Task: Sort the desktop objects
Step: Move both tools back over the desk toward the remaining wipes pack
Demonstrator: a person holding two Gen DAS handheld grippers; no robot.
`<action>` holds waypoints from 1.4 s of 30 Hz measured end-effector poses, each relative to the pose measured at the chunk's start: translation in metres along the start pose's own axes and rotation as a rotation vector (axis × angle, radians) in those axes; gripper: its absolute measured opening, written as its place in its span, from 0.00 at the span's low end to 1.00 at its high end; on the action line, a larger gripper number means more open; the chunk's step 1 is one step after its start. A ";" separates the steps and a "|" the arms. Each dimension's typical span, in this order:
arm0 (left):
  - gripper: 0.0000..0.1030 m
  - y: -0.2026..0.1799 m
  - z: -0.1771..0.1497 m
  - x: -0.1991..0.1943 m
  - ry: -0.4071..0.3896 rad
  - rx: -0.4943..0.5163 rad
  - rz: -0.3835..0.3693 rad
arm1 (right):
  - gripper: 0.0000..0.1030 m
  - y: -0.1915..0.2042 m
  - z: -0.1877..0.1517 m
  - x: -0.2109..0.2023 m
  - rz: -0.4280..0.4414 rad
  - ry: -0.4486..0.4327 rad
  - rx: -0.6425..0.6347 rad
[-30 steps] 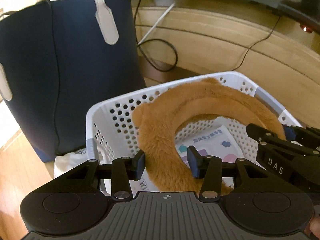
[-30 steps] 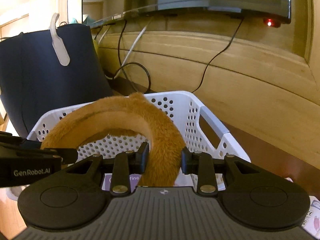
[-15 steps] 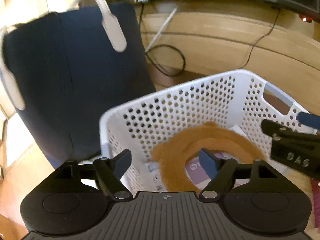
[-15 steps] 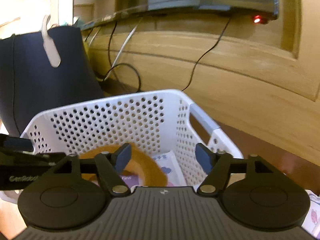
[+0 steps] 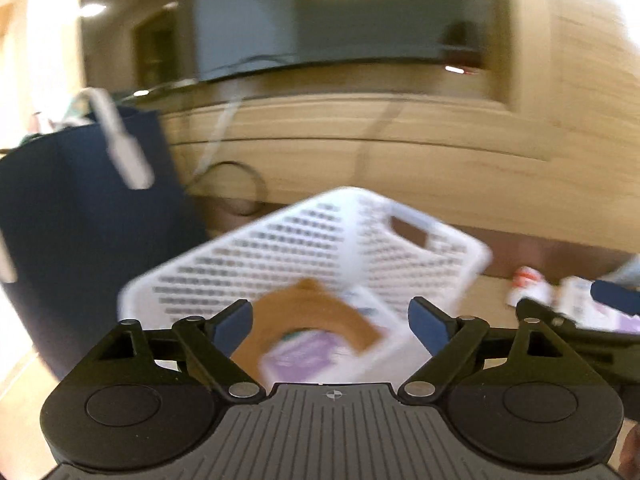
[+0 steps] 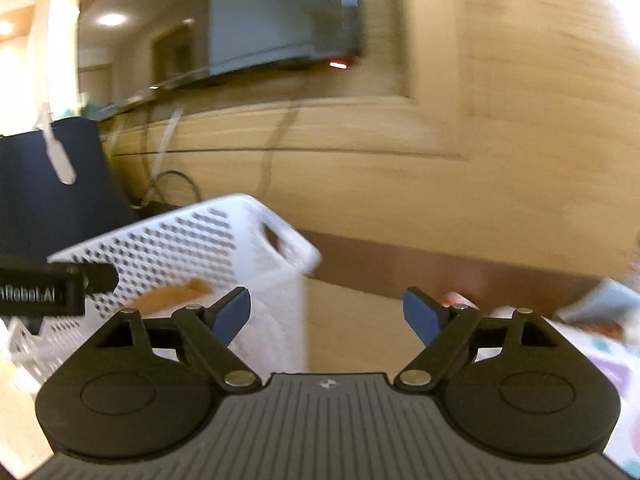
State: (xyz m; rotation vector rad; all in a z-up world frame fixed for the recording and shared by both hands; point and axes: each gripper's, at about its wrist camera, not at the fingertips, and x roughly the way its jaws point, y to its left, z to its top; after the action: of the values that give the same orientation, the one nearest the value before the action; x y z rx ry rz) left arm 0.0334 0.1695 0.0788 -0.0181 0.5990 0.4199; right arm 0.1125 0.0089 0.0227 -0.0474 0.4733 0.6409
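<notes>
A: Support surface?
B: Light wooden desktop (image 6: 356,328), blurred.
A: Items resting on it?
B: White perforated basket (image 5: 320,240) ahead of the left jaws; navy tote bag (image 5: 80,220) further left; blurred packets (image 6: 592,344) right of the right jaws.

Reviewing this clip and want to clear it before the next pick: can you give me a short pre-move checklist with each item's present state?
1. Brown furry ring lies inside the white basket: ok.
2. Left tongs empty: ok; the jaws are opening, nothing pressed between them.
3. Right tongs empty: ok; the jaws are opening with only bare desk behind them.
4. Basket upright beside the navy bag: ok.
5. Next things to sort located: ok; packets lie on the desk right of the basket.
6. What those packets are: cannot tell; both views are blurred.
</notes>
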 end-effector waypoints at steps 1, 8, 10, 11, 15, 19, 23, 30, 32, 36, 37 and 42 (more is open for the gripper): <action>0.90 -0.010 -0.002 0.002 0.002 0.018 -0.025 | 0.84 -0.007 -0.006 -0.004 -0.024 0.005 0.006; 0.90 -0.076 -0.029 0.004 0.005 0.134 -0.170 | 0.84 -0.061 -0.054 -0.038 -0.192 0.065 0.072; 0.90 -0.089 -0.036 0.005 0.010 0.154 -0.206 | 0.84 -0.071 -0.063 -0.045 -0.228 0.078 0.089; 0.90 -0.094 -0.040 0.007 0.012 0.165 -0.222 | 0.84 -0.077 -0.068 -0.049 -0.244 0.084 0.101; 0.91 -0.112 -0.051 0.019 0.033 0.194 -0.280 | 0.84 -0.095 -0.086 -0.063 -0.296 0.101 0.149; 0.91 -0.127 -0.059 0.032 0.051 0.227 -0.311 | 0.84 -0.111 -0.102 -0.072 -0.351 0.130 0.177; 0.92 -0.137 -0.061 0.048 0.051 0.258 -0.340 | 0.84 -0.128 -0.108 -0.079 -0.394 0.123 0.223; 0.93 -0.155 -0.055 0.074 0.061 0.285 -0.402 | 0.84 -0.155 -0.111 -0.086 -0.450 0.100 0.298; 0.93 -0.160 -0.055 0.080 0.064 0.293 -0.414 | 0.84 -0.162 -0.114 -0.087 -0.461 0.092 0.326; 0.93 -0.169 -0.057 0.091 0.077 0.314 -0.441 | 0.84 -0.177 -0.120 -0.087 -0.465 0.084 0.389; 0.93 -0.171 -0.058 0.094 0.084 0.316 -0.442 | 0.84 -0.179 -0.122 -0.087 -0.460 0.079 0.401; 0.93 -0.175 -0.060 0.107 0.101 0.314 -0.458 | 0.84 -0.186 -0.126 -0.080 -0.452 0.073 0.435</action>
State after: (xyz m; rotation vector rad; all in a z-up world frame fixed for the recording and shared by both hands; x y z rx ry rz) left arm 0.1486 0.0416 -0.0476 0.1222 0.7327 -0.1223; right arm 0.1138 -0.2090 -0.0734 0.2299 0.6394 0.0846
